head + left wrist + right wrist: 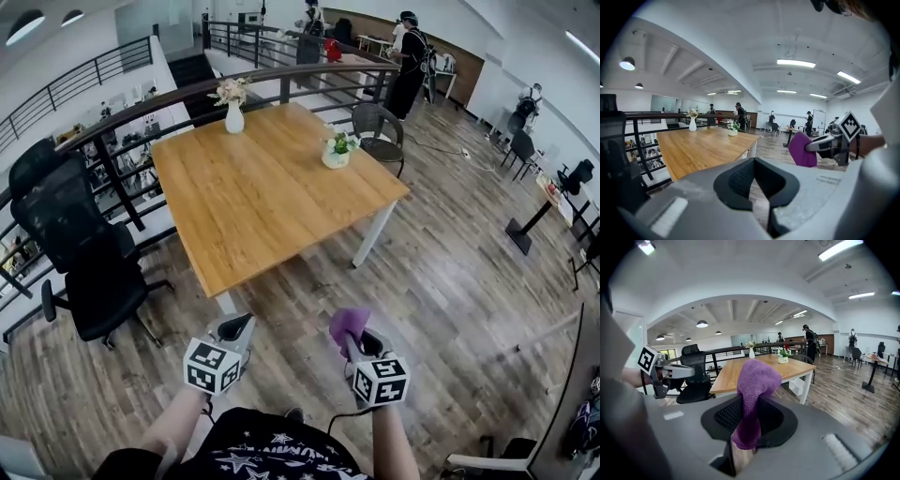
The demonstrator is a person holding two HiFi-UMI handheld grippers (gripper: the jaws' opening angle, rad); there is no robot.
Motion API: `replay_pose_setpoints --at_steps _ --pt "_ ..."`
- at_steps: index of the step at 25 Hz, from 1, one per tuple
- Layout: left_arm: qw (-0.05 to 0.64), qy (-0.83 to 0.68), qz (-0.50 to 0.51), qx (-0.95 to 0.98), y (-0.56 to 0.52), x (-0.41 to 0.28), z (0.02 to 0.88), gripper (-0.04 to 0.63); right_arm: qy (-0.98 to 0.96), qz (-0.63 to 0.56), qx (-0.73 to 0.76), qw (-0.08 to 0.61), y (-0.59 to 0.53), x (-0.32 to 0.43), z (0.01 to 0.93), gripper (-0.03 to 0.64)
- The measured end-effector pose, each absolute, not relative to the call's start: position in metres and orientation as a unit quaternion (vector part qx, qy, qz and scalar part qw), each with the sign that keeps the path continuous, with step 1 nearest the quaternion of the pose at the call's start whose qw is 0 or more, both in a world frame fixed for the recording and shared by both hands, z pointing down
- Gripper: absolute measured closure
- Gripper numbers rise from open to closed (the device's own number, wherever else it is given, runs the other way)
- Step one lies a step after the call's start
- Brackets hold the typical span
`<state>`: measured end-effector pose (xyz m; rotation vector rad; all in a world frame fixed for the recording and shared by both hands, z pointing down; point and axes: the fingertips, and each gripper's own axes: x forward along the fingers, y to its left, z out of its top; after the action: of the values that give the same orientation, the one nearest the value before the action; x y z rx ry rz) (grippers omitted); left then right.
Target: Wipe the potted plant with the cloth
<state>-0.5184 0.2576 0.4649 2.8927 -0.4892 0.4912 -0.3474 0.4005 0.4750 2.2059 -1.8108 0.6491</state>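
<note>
A small potted plant (338, 150) in a white pot stands near the far right edge of the wooden table (262, 202); it also shows small in the left gripper view as the potted plant (733, 129) and in the right gripper view as the potted plant (783, 355). My right gripper (349, 329) is shut on a purple cloth (753, 394), which sticks up between its jaws; the cloth (347, 323) hangs over the floor short of the table. My left gripper (236, 328) is shut with nothing in it, level with the right one. Both are well short of the plant.
A white vase with flowers (232, 105) stands at the table's far corner. A black office chair (80, 253) is at the left, another chair (379, 131) behind the table, a railing (122, 103) beyond. People (407, 61) stand far back.
</note>
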Motion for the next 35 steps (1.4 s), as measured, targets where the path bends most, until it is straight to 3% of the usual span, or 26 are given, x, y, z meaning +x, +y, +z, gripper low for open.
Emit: replay_pose_setpoints --at_steps 18,35 --pt "0.085 -0.176 0.182 0.964 0.253 -0.446 0.480 0.594 -0.616 0.256 0.741 0.083 0.403 -0.272 0.502 0.535" --pt "0.107 -0.142 0.177 0.968 0.114 -0.271 0.499 0.594 -0.569 0.272 0.771 0.089 0.291 -0.104 0.509 0.535"
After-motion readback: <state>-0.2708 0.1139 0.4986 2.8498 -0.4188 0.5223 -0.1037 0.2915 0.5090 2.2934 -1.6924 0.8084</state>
